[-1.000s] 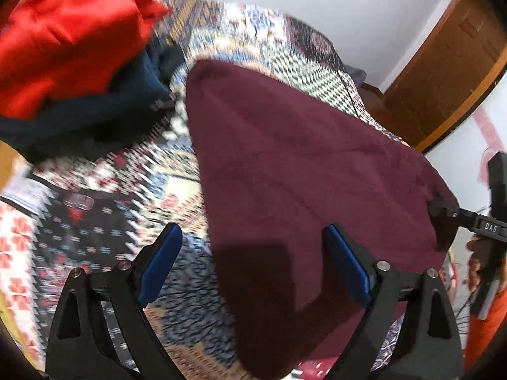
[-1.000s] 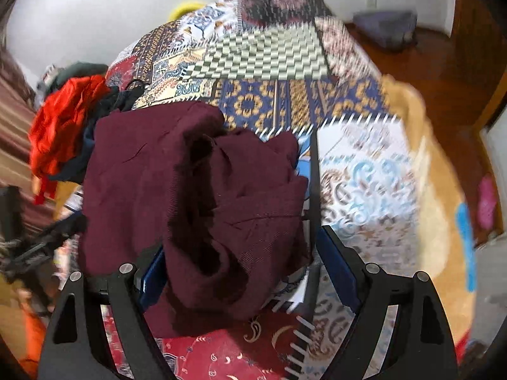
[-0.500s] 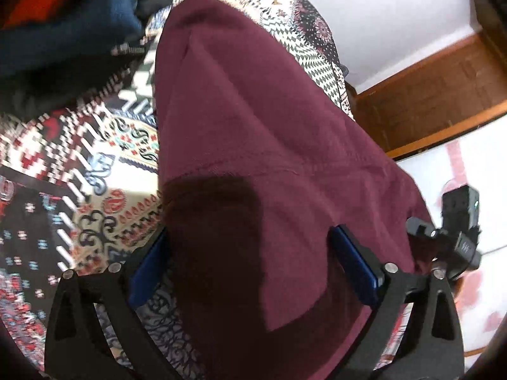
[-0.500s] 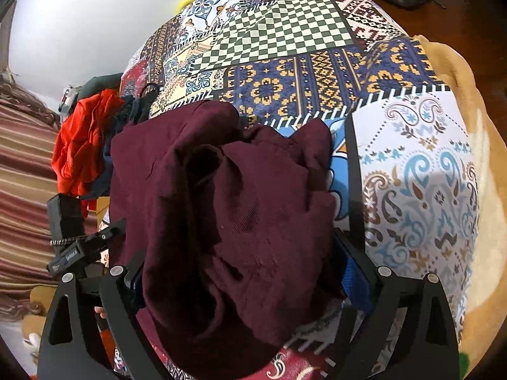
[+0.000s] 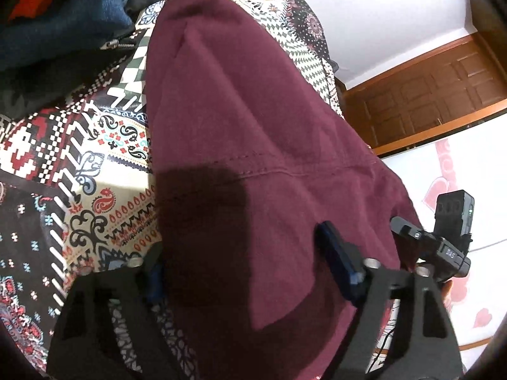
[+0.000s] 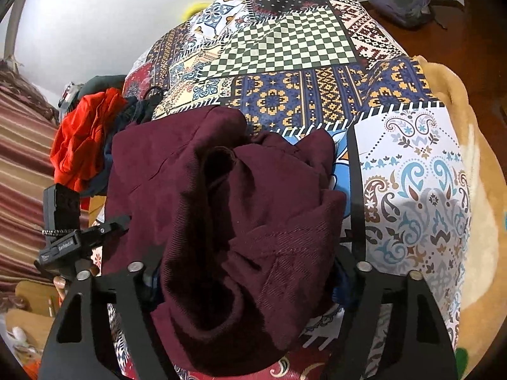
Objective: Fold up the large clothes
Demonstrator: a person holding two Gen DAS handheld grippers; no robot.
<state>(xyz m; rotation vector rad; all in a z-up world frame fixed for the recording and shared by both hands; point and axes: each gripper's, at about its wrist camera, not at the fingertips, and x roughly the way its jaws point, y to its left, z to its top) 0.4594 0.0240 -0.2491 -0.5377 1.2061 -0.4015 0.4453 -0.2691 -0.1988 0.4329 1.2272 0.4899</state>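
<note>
Maroon garment (image 5: 253, 126) lies on patchwork bedspread (image 6: 412, 190), near edge bunched btwn both grippers: left gripper (image 5: 240, 269) & right gripper (image 6: 244, 281) jaws part-open, closing round the cloth.

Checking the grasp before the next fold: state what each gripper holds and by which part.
Both sets of jaws are closing around the maroon garment: the left gripper around a flat edge, the right gripper around a bunched end. No firm hold is visible.

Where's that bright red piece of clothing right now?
In the right wrist view the red garment lies heaped at the bed's left edge, on dark blue clothes, just beyond the maroon garment.
</note>
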